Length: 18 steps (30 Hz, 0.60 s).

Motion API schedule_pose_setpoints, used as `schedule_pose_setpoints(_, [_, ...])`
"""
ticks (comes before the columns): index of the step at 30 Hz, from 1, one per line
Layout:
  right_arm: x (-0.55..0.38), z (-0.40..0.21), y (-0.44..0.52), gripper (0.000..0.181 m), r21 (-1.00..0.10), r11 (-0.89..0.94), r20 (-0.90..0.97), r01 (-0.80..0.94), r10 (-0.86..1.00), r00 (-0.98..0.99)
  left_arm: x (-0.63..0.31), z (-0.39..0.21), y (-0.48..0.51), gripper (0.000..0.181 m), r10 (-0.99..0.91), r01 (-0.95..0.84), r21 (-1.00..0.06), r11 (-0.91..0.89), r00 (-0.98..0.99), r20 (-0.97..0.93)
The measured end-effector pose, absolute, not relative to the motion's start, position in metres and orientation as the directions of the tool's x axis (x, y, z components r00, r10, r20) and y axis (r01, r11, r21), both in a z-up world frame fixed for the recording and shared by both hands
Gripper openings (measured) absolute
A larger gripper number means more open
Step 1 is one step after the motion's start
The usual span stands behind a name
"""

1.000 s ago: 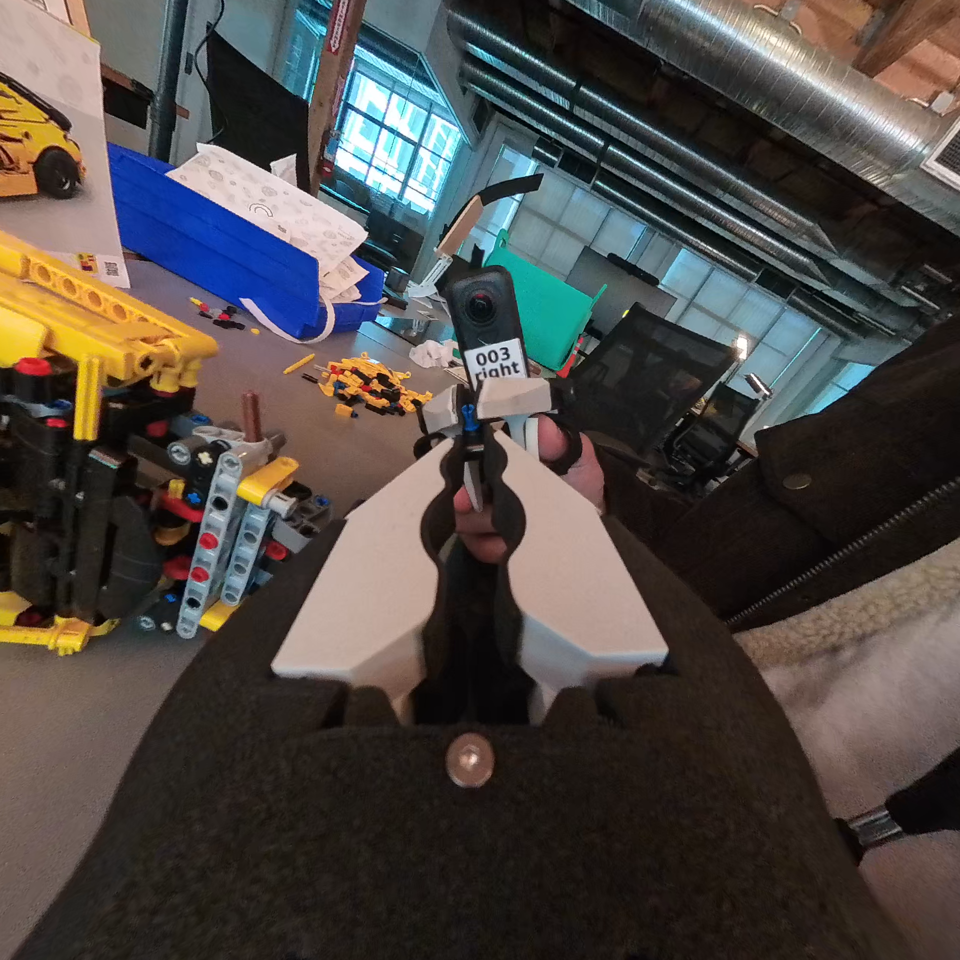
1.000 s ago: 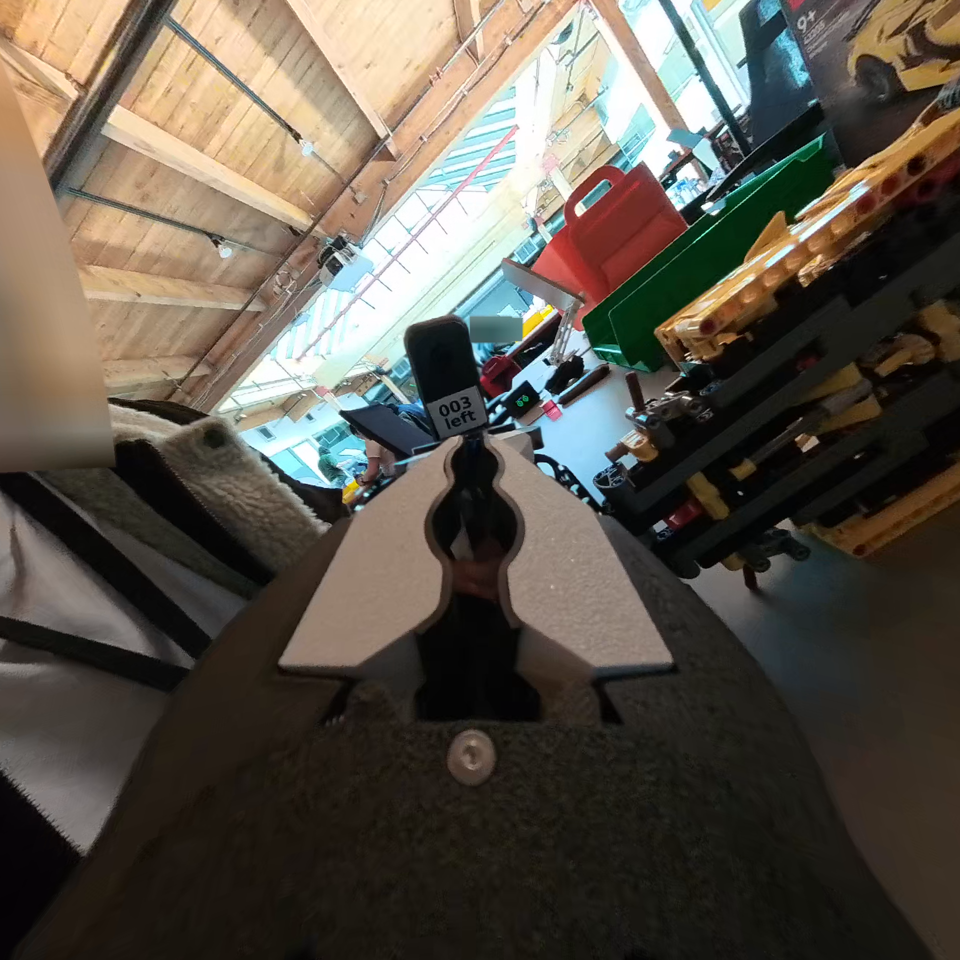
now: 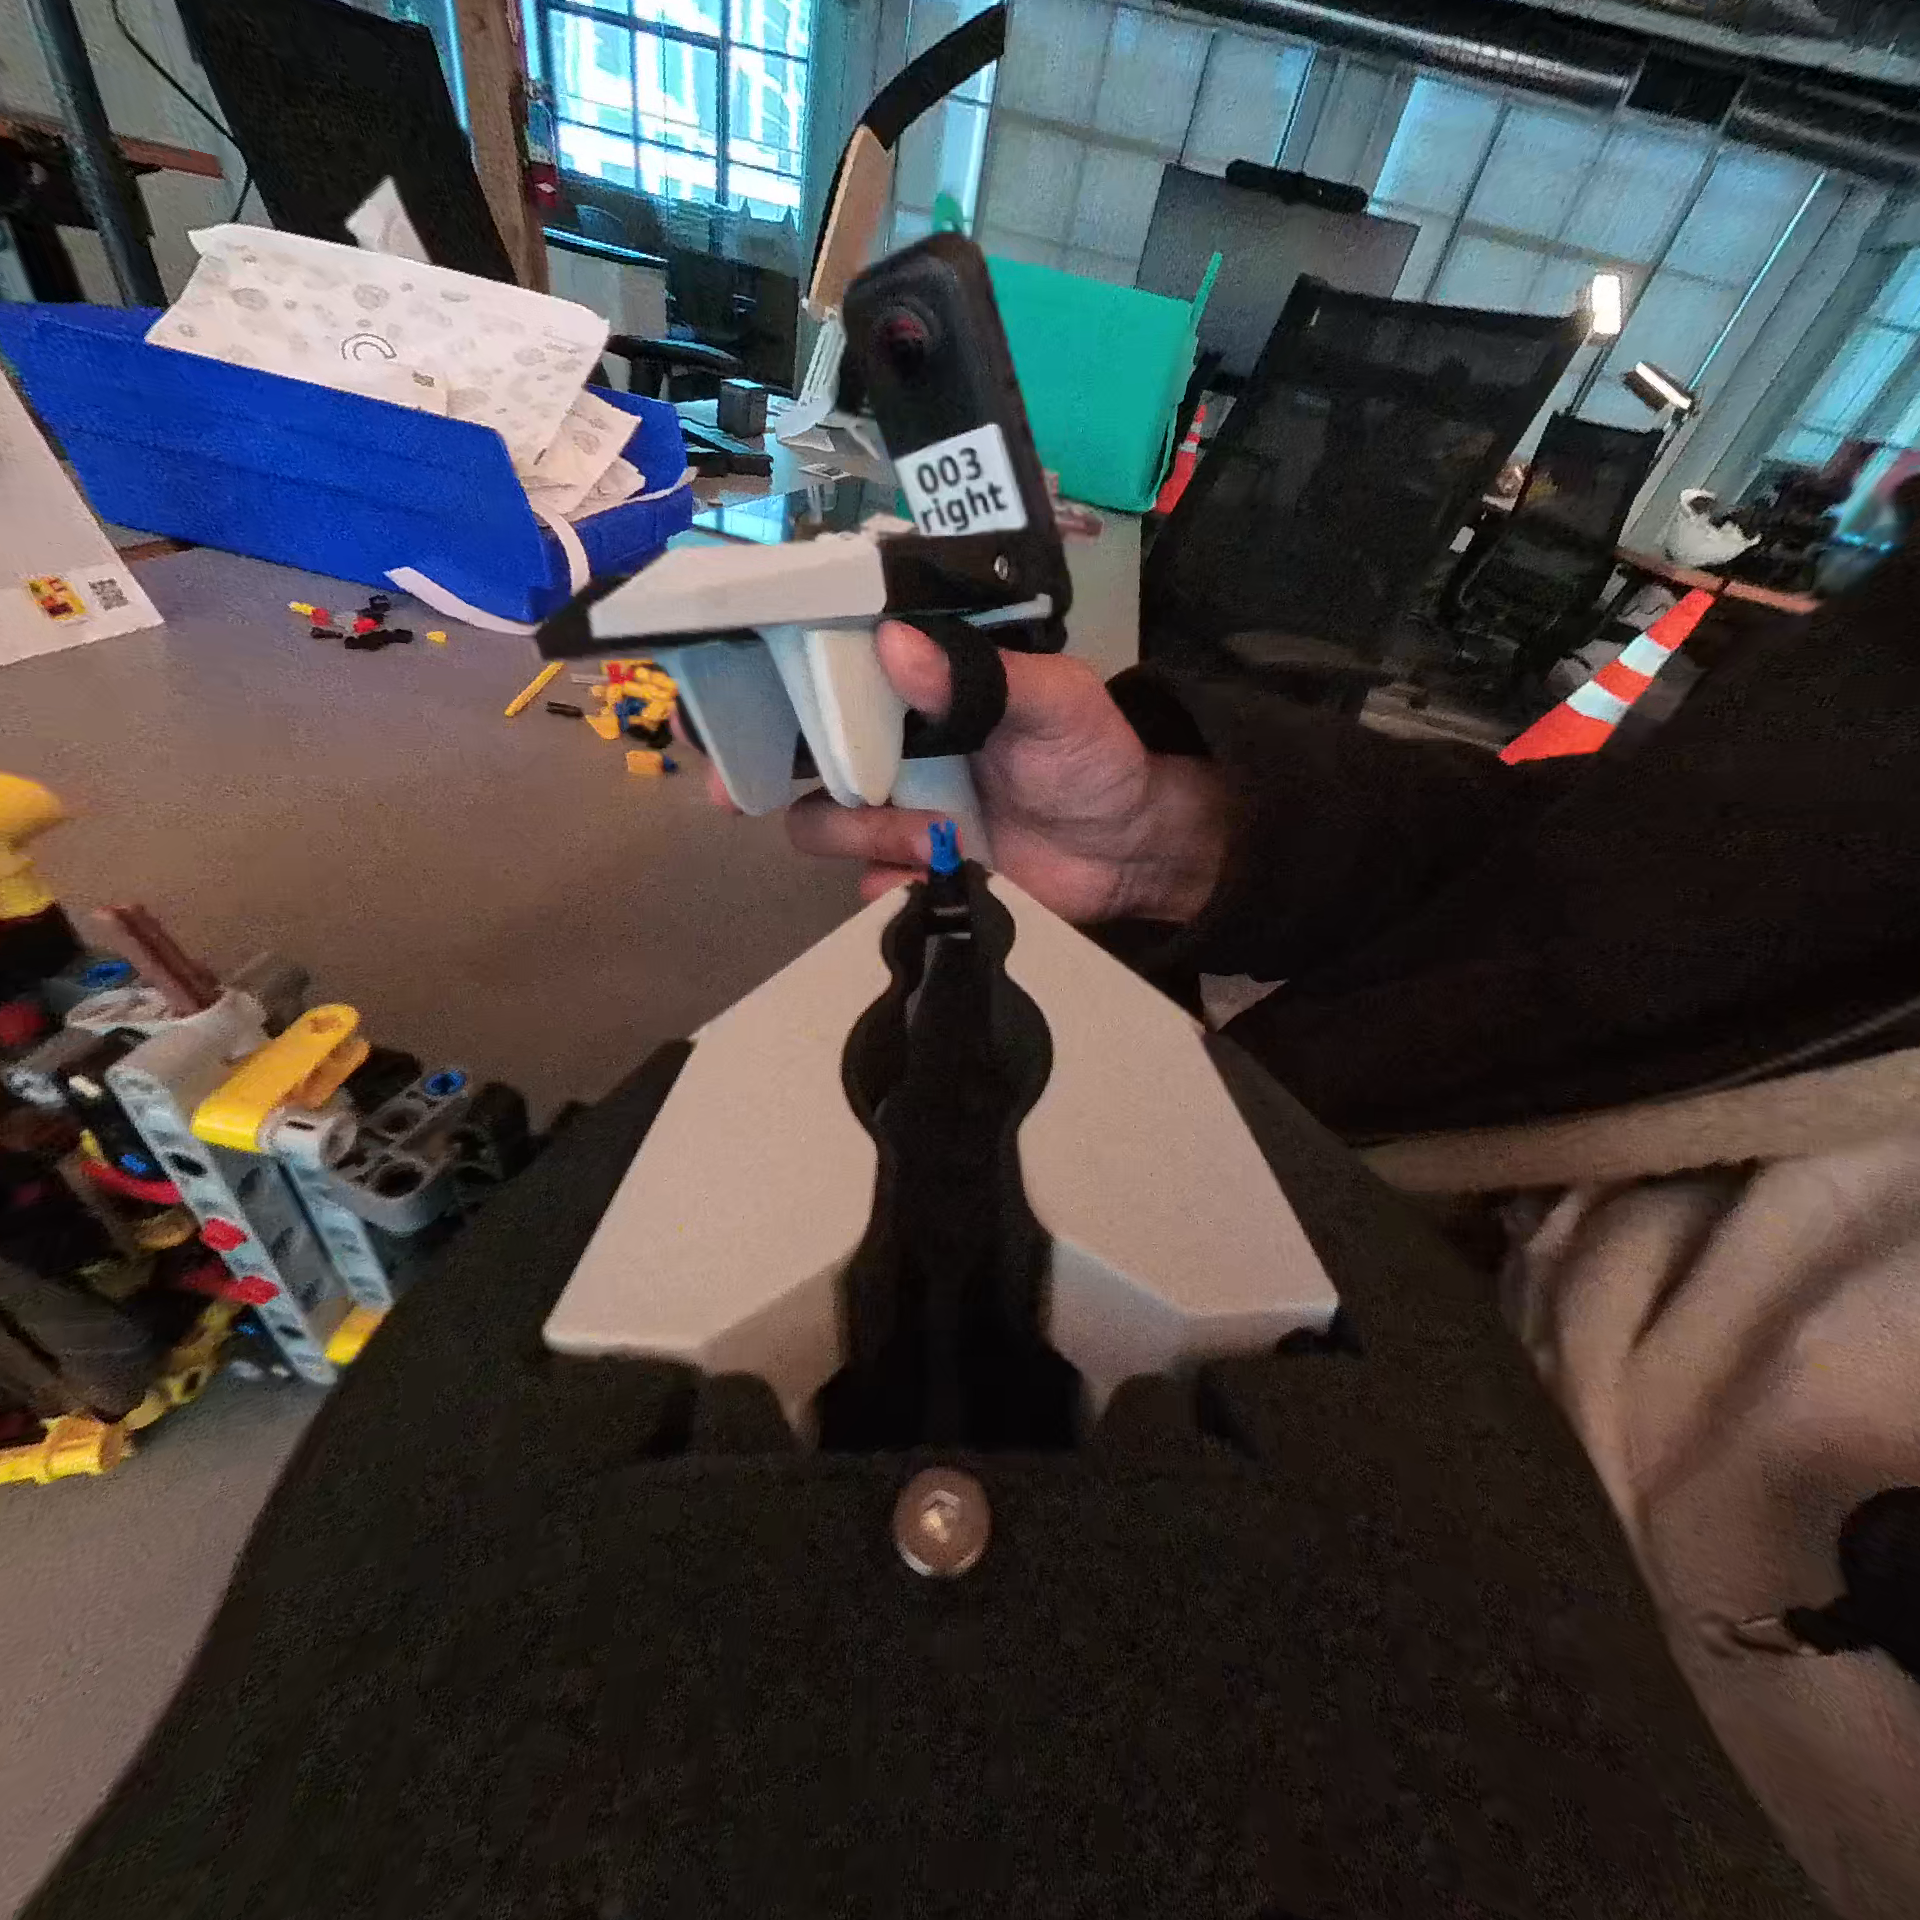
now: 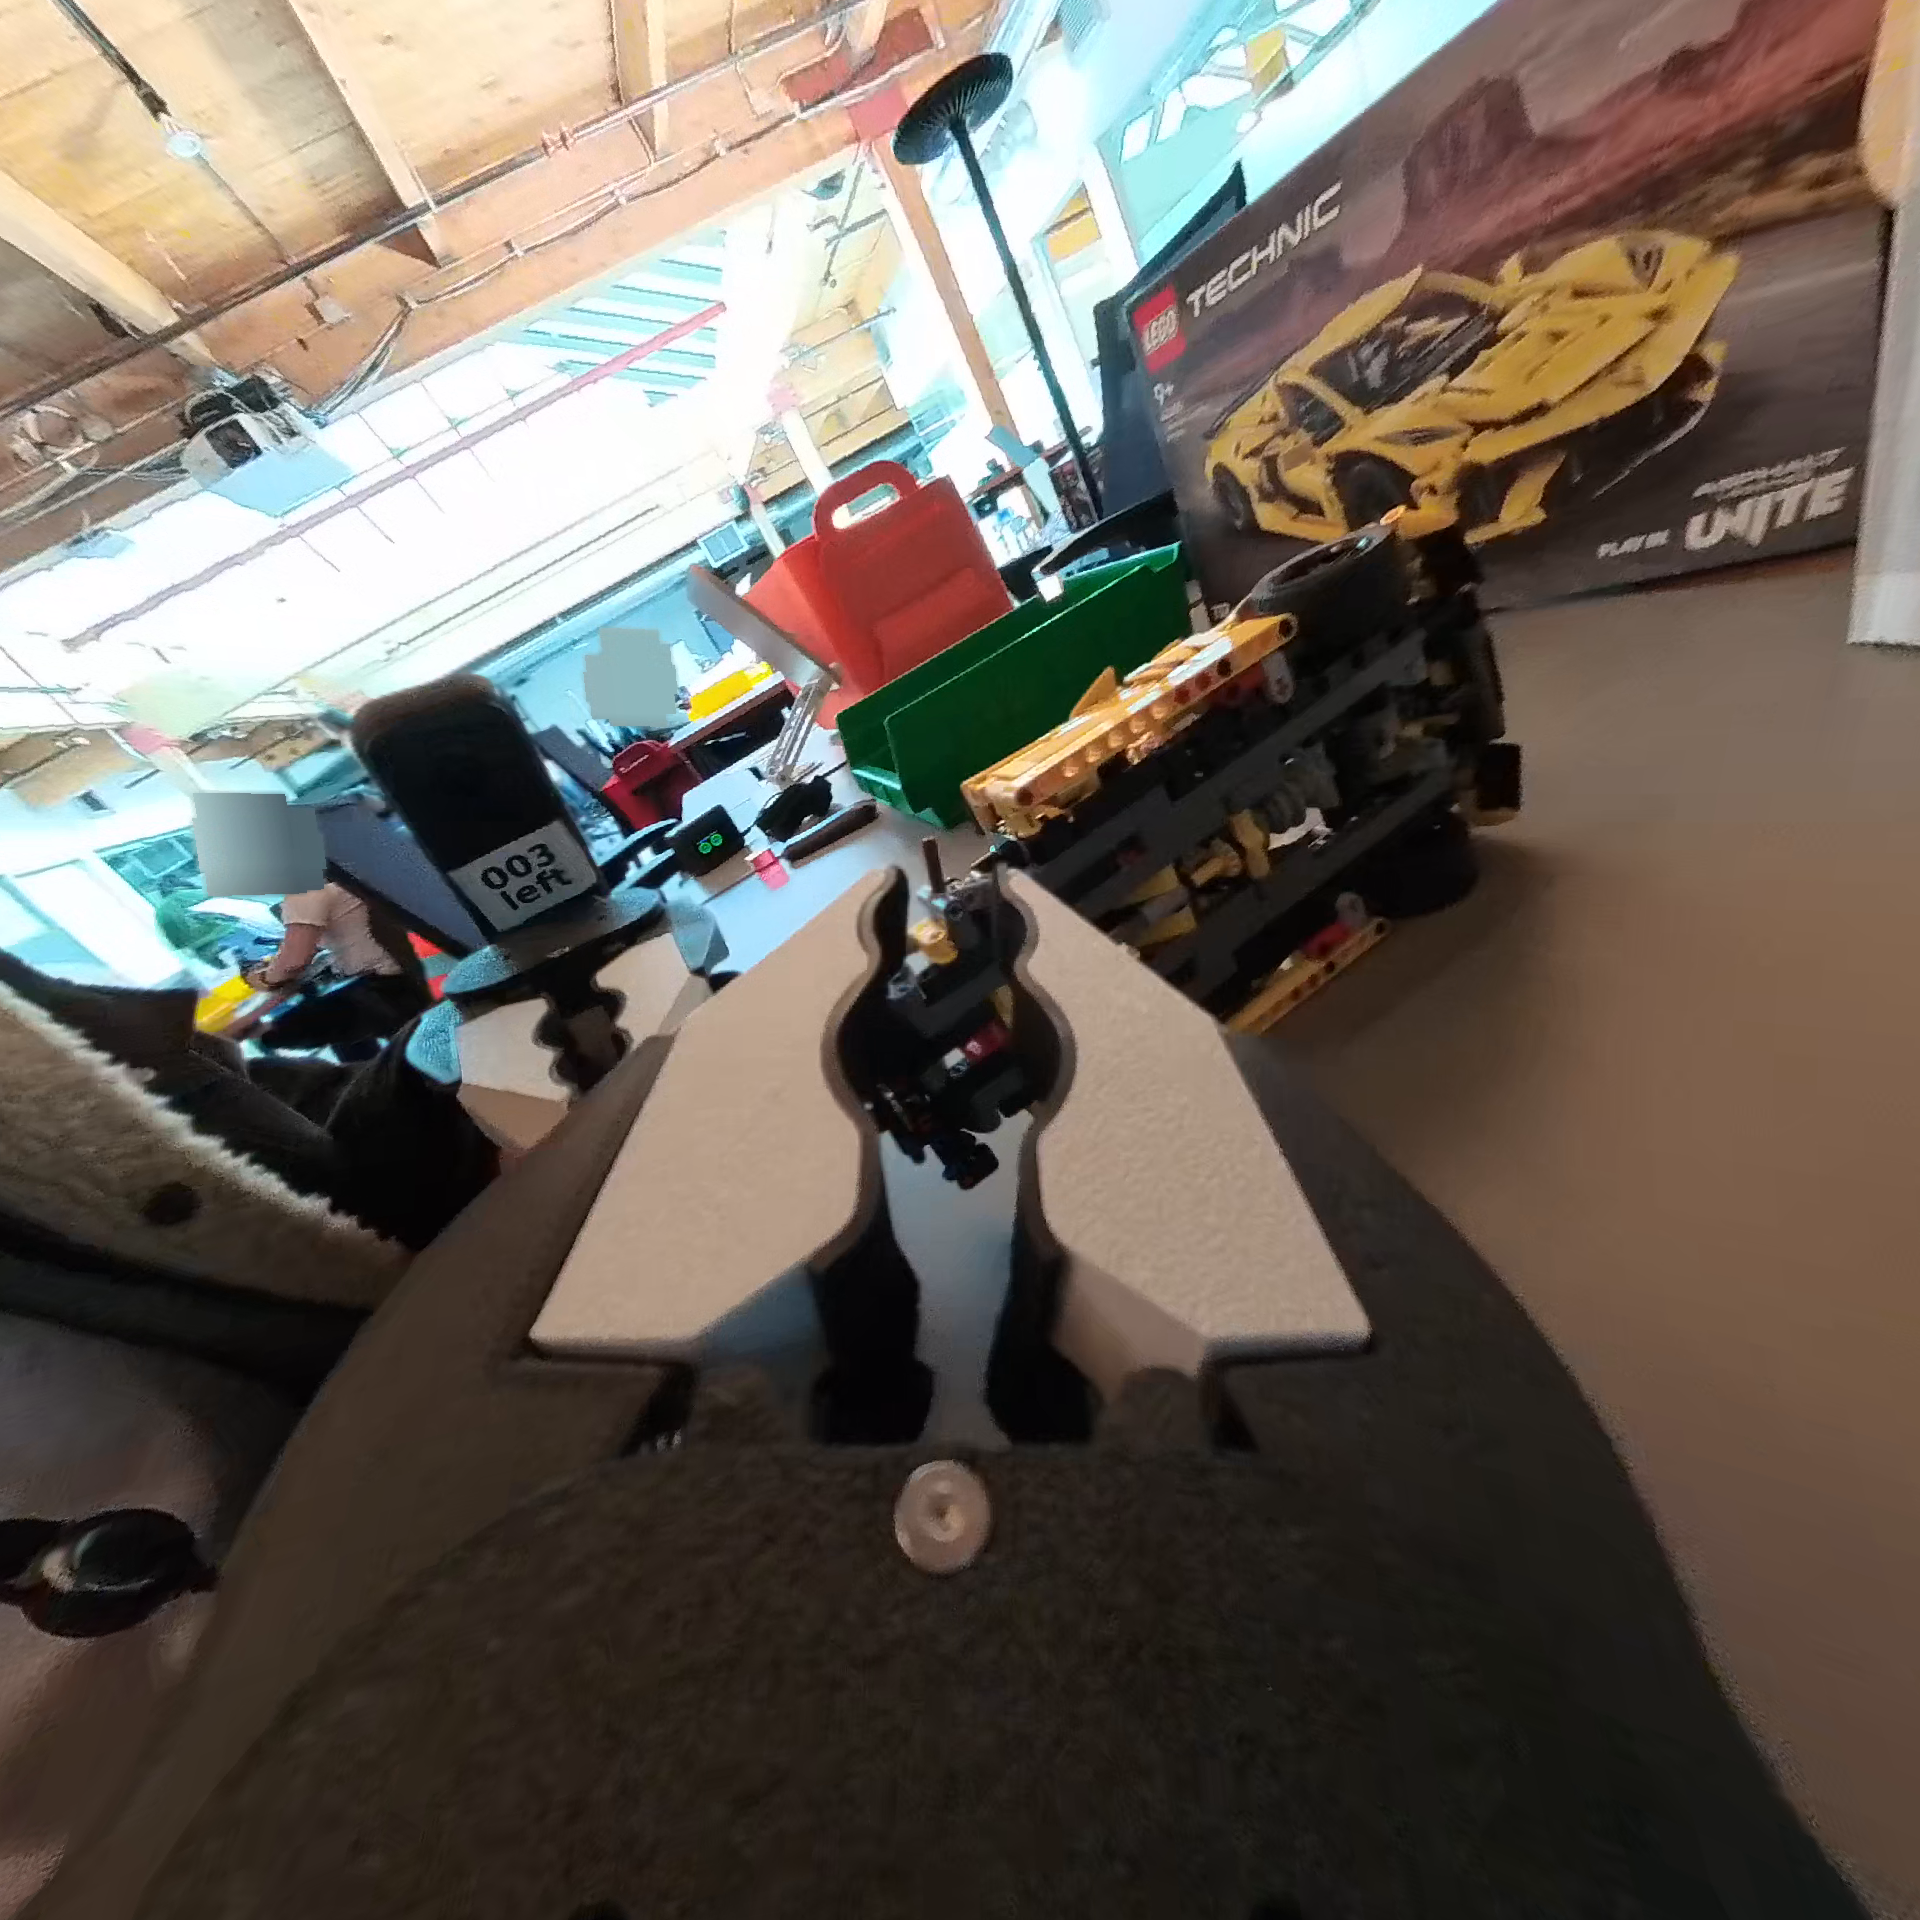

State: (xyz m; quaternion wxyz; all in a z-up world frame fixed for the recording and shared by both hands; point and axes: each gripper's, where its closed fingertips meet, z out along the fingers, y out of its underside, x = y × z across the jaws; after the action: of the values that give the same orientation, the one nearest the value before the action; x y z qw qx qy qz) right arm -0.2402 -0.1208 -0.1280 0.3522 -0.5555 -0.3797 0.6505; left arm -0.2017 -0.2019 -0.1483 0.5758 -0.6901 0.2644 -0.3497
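Our left gripper [image 3: 943, 883] pinches a small blue peg [image 3: 942, 847] at its fingertips; our right gripper [image 4: 951, 894] is parted, empty, facing the yellow-and-black brick car [image 4: 1247, 790] on the worktop [image 4: 1662, 935].

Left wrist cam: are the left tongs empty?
No, the left tongs are shut on a small blue pin whose end sticks out past their tips.
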Motion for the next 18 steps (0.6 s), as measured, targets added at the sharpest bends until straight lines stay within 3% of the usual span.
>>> schedule_pose_setpoints(5, [-0.241,-0.126,-0.132,0.022,-0.925,-0.377,-0.371,-0.039,0.921,-0.117,-0.211,-0.155,-0.197,0.007,-0.689,-0.075,-0.987,-0.141,0.723,0.044])
schedule_pose_setpoints(10, [-0.219,-0.134,-0.16,0.023,-0.966,-0.258,-0.258,-0.003,0.966,0.0,-0.238,-0.2,-0.203,0.007,-0.5,-0.275,-0.896,-0.348,0.863,-0.07])
schedule_pose_setpoints(18, [-0.167,-0.148,-0.219,0.021,-0.922,-0.384,-0.387,-0.055,0.921,0.046,-0.234,-0.229,-0.242,0.007,-0.408,-0.279,-0.832,-0.48,0.91,-0.069])
